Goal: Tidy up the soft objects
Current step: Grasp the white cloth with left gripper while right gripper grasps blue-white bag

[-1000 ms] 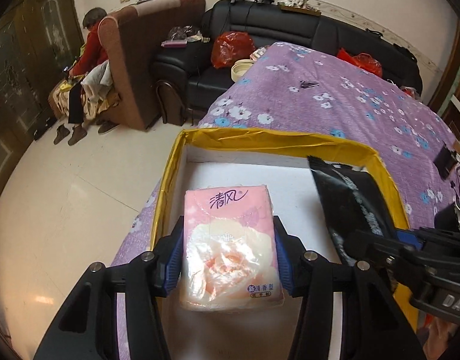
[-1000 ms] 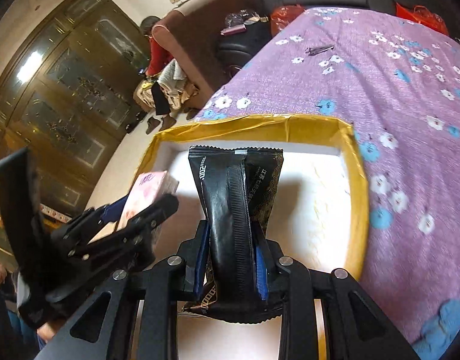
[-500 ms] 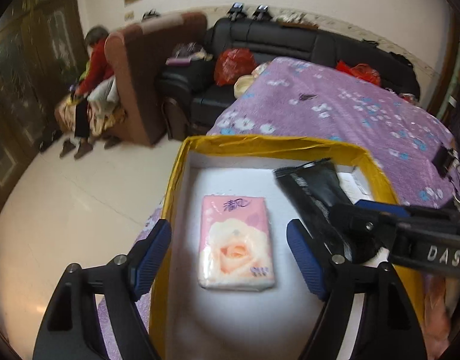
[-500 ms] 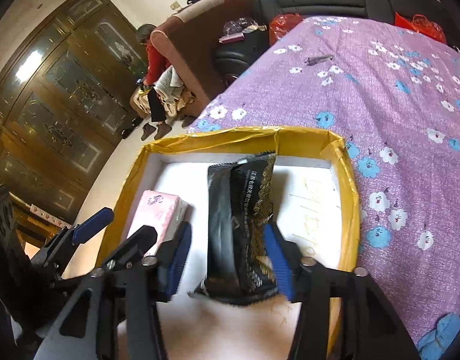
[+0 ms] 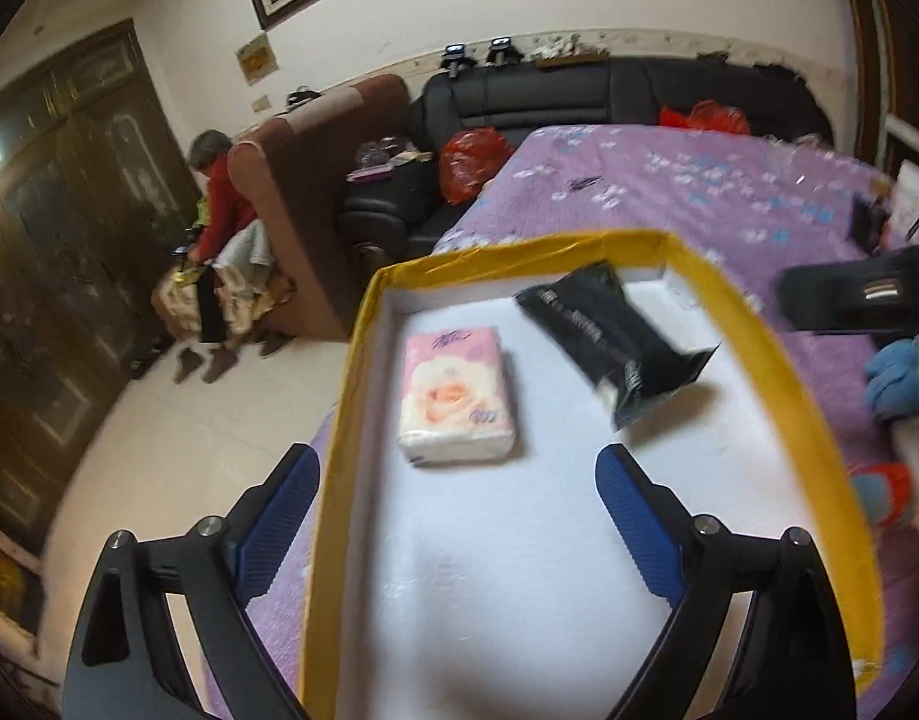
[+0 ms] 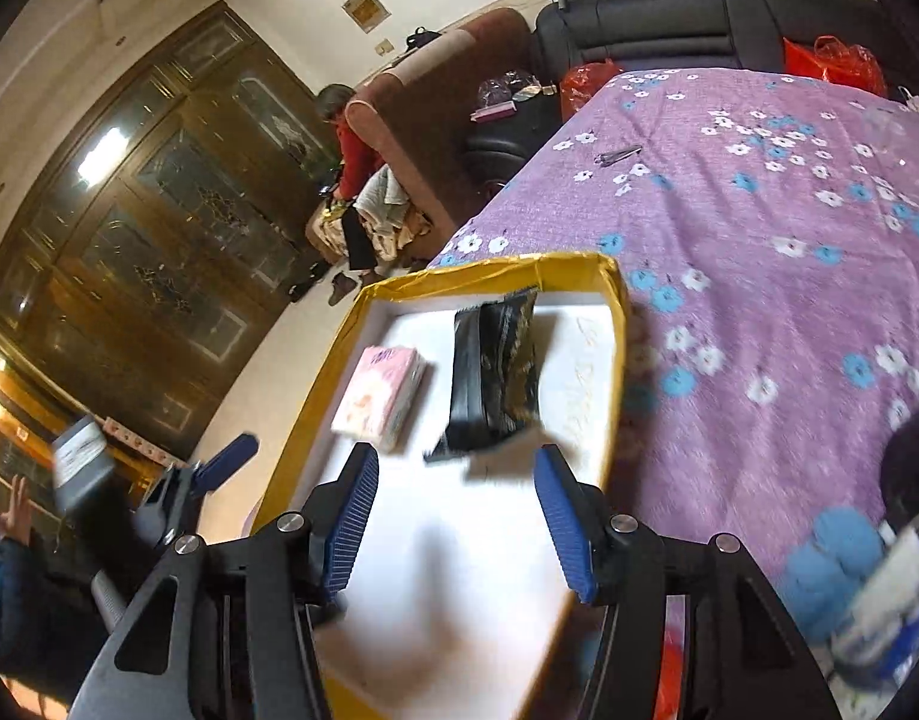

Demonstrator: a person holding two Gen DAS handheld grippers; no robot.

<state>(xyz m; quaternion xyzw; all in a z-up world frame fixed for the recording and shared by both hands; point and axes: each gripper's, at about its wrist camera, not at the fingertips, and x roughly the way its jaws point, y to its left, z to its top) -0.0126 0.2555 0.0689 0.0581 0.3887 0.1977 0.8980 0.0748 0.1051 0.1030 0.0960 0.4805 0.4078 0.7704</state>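
- While the left gripper hangs over the near end of the shallow yellow-rimmed box with a white floor, its blue-padded jaws are opening wide and nothing sits between them.
- Flat on the white floor beyond those jaws lies the pink plastic-wrapped tissue pack with a rose print, close to the box's left wall and touching neither pad.
- To its right lies the black glossy foil pouch with gold lettering, set at a slant towards the far right corner; the two packs are apart.
- From the right wrist view, the right gripper has its blue ribbed jaws spread, with only white floor between them; the pouch lies just past the fingertips and the tissue pack to its left.
- The box rests on a purple cloth with white and blue flowers.
- A blue and white soft toy lies on the cloth right of the box, blurred.
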